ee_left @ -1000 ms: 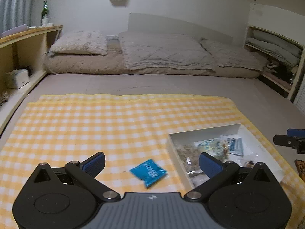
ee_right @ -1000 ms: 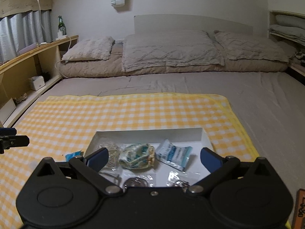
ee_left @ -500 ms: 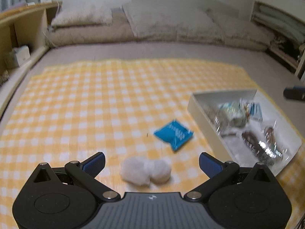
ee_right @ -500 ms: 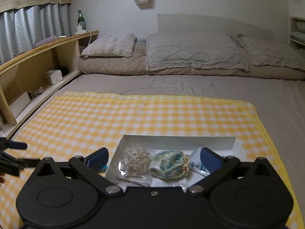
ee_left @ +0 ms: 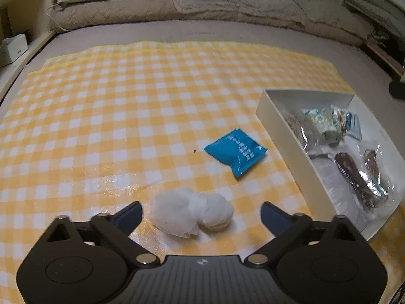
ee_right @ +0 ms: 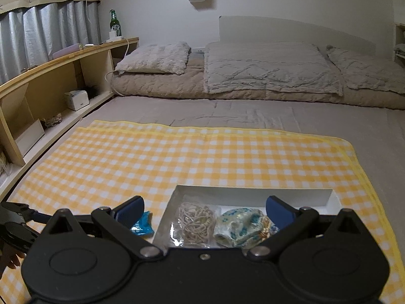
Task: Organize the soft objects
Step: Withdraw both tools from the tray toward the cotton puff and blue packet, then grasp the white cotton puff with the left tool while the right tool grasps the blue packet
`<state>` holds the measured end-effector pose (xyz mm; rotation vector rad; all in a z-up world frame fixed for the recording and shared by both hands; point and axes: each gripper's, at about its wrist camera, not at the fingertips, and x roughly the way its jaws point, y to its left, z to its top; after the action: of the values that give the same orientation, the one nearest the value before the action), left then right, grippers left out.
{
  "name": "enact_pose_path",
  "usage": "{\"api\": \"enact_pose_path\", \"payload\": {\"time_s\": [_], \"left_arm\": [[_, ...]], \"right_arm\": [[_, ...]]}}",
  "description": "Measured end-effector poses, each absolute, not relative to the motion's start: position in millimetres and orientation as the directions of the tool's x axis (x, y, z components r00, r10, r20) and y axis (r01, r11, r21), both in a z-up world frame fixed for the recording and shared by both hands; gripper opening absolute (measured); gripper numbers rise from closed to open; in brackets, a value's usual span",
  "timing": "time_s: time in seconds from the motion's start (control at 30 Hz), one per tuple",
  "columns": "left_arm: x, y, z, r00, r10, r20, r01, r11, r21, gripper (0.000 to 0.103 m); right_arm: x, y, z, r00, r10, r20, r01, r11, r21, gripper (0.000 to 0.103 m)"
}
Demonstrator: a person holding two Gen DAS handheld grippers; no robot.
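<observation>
Cotton pads, round and white in a thin clear bag (ee_left: pixel 191 211), lie on the yellow-and-white checked cloth (ee_left: pixel 126 116) right between the spread fingers of your left tongs (ee_left: pixel 201 214), lined up so closing should catch the soft bundle across its width. Beyond them a flat blue foil sachet (ee_left: pixel 236 152) waits beside the shallow white cardboard box (ee_left: pixel 286 136), where other packets are already gathered. Your right tongs (ee_right: pixel 203 209) hang spread and empty above that box, probably kept clear for the drop.
</observation>
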<state>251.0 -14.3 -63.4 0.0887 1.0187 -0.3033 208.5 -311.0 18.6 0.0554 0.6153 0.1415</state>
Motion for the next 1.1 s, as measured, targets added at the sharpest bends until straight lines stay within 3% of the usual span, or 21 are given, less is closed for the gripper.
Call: {"api": "enact_pose_path", "payload": {"time_s": [0.27,0.73,0.9,1.1], "left_arm": [[263.9,-12.9,-86.8,0.441,-0.157,-0.884,0.309,0.951,-0.015,0.083],[278.6,-21.4,-94.6,0.436,-0.223,-0.872,0.337,0.939,-0.072,0.079],[280.8,-25.7,-95.8,0.462,-0.243,-0.853,0.403,0.914,-0.042,0.081],[292.9,-23.6,-91.8,0.496,-0.312,-0.810,0.402,0.910,-0.103,0.080]], "right_arm": [[219.3,-306.1,17.0,0.812,0.160,-0.561,-0.117,0.987,0.113,0.103],[233.6,-293.3,11.0,0.803,0.186,-0.566,-0.143,0.982,0.119,0.103],[238.3,-280.9,10.0,0.792,0.220,-0.569,-0.183,0.975,0.122,0.103],[243.3,-266.0,10.2,0.773,0.256,-0.581,-0.232,0.966,0.117,0.103]]}}
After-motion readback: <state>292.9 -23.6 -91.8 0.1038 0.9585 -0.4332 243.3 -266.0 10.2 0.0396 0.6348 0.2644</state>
